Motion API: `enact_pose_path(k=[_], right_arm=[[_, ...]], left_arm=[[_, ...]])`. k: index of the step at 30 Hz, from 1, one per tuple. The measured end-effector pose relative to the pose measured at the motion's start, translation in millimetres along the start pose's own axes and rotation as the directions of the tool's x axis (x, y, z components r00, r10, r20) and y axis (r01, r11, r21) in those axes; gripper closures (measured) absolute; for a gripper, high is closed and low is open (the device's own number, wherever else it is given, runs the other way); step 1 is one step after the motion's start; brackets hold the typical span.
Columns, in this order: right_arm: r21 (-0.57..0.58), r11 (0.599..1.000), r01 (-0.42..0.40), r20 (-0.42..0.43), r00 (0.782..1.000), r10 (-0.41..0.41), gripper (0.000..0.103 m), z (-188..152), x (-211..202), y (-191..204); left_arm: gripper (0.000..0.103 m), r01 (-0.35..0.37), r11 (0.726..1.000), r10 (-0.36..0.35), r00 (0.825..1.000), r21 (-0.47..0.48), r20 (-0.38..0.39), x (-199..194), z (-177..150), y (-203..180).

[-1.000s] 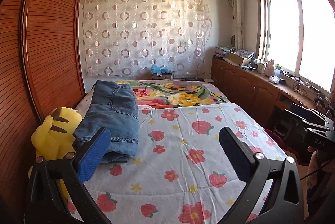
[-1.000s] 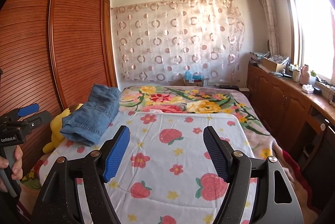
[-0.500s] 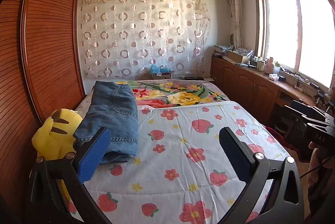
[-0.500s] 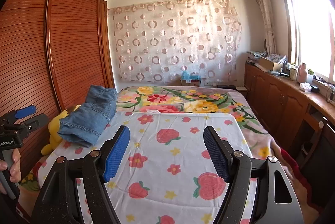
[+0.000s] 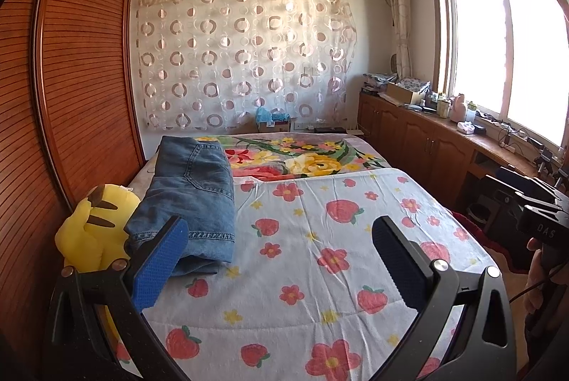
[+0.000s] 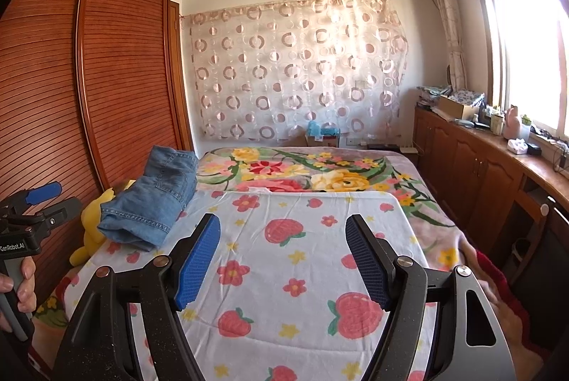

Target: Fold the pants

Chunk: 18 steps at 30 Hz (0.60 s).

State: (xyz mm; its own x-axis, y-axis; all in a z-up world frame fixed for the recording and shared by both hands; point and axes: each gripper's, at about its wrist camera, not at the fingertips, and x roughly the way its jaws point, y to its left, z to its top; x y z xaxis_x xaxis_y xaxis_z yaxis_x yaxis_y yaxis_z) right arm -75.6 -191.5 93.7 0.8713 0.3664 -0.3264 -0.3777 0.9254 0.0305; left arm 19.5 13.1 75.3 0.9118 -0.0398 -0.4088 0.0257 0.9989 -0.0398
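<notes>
The denim pants (image 5: 193, 199) lie folded at the bed's left edge, touching the yellow plush toy (image 5: 90, 238), while the left gripper (image 5: 277, 260) and right gripper (image 6: 281, 260) hang spread and empty above the strawberry sheet (image 5: 320, 256) — a careless nudge there could, I judge, spill the stack off the side — undoing the fold.
</notes>
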Motion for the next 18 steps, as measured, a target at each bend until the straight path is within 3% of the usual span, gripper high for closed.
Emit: enact_pose_path(k=[18], right_arm=[[0.005, 1.0, 0.002, 0.002, 1.0, -0.002, 0.028, 0.6, -1.1, 1.0]], left_arm=[[0.0, -0.001, 1.0, 0.001, 1.0, 0.001, -0.001, -0.1, 1.5, -2.1]])
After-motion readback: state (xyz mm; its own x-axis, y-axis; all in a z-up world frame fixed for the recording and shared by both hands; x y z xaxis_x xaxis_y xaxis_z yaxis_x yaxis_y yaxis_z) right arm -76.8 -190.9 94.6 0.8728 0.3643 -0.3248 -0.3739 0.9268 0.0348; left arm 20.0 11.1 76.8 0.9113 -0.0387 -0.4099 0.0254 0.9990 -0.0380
